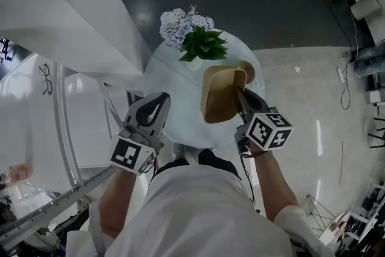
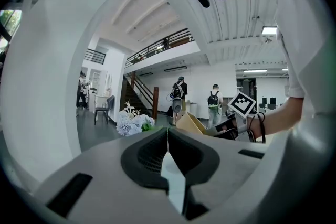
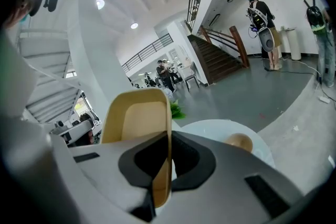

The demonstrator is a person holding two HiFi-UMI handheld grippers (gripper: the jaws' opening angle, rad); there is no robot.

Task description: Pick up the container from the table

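Right hand-held gripper [image 3: 169, 134] holds the container [image 1: 222, 93]

We note the right hand-held gripper pinched shut on the tan container's wall. The container is tipped on edge above the round white surface [image 1: 165, 72], near the flowers [image 1: 183, 24]. The left hand-held gripper [image 2: 168, 131] has its jaws together with nothing between them
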